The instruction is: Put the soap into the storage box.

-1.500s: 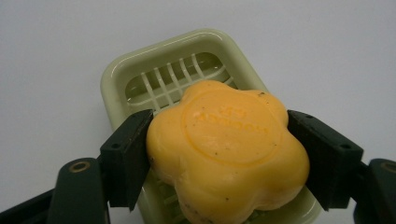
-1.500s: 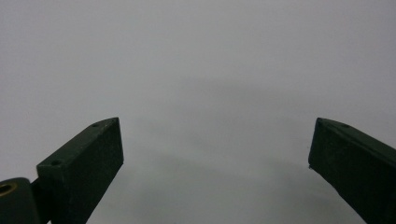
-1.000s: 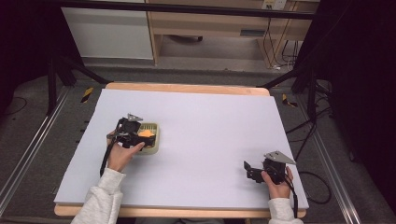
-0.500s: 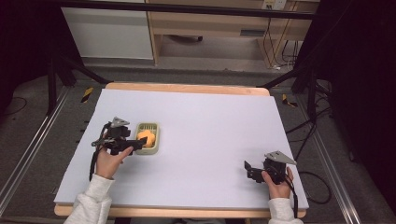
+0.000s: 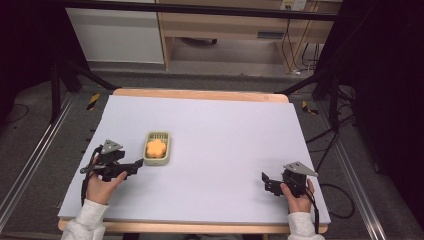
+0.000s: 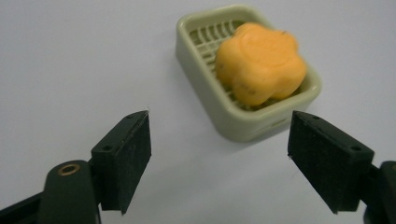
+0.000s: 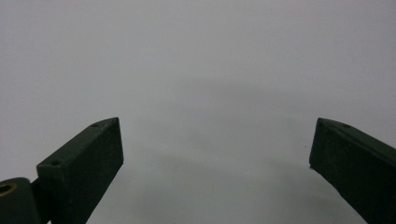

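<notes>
Soap dish [image 5: 157,148], pale green and slotted, sits on the white table top [image 5: 225,140] toward nine o'clock from the sheet's middle in the high view, long side running away from the person. The table top itself is the biggest thing here: a white sheet over a wooden board whose edge shows along the twelve o'clock side.

Next in size, the left gripper [image 5: 131,166] lies just beside the dish, at about seven o'clock from it, held in the person's left hand [image 5: 100,184] with a grey three-cornered plate on top. Its jaws stand wide apart with nothing between them. In the left gripper view [image 6: 219,154] the dish [image 6: 233,116] lies just past the jaw tips, toward one o'clock, and nothing touches it.

The right gripper [image 5: 267,181] rests well apart from the dish, near the table's five o'clock corner, held in the right hand [image 5: 297,197]. Its jaws are also spread wide and empty; in the right gripper view [image 7: 215,149] bare white surface lies between them.

Smallest, an orange flower-shaped soap [image 5: 156,147] lies inside the dish, filling most of it. The left gripper view shows the soap [image 6: 259,63] resting on the dish's slats, with scalloped edges and a few dark specks.
</notes>
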A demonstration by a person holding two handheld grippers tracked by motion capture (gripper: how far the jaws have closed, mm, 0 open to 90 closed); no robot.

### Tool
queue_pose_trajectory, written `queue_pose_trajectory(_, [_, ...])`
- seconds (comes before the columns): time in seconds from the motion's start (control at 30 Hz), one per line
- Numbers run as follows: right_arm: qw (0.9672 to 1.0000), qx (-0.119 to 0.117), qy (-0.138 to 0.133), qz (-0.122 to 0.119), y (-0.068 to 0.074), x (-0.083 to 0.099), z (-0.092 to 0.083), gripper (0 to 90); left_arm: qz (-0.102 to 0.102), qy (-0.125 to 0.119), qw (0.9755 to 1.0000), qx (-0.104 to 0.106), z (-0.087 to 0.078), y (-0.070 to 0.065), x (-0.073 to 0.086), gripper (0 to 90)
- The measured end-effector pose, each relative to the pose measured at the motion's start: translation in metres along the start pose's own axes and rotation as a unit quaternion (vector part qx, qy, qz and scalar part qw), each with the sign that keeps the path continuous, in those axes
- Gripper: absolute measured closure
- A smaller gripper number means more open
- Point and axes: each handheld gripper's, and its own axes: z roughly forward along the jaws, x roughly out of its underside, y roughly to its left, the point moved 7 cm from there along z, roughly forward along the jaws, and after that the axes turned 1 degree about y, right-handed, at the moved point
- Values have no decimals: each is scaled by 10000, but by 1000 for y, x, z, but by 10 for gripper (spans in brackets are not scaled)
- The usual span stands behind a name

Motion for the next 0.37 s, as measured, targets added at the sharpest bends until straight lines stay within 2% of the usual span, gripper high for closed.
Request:
queue_pose_trajectory(0.2, [9999, -47, 13, 99, 0, 0, -1, 35, -169, 40, 9997, -180, -2, 13, 19, 208])
queue_pose_trajectory(0.3, [10000, -3, 18, 97, -1, 0, 0, 35, -206, -7, 9990, -395, -2, 21, 23, 216])
queue_pose_trajectory(0.37, [9999, 17, 23, 101, -1, 0, 0, 36, -270, -2, 9988, -418, -1, 25, 24, 215])
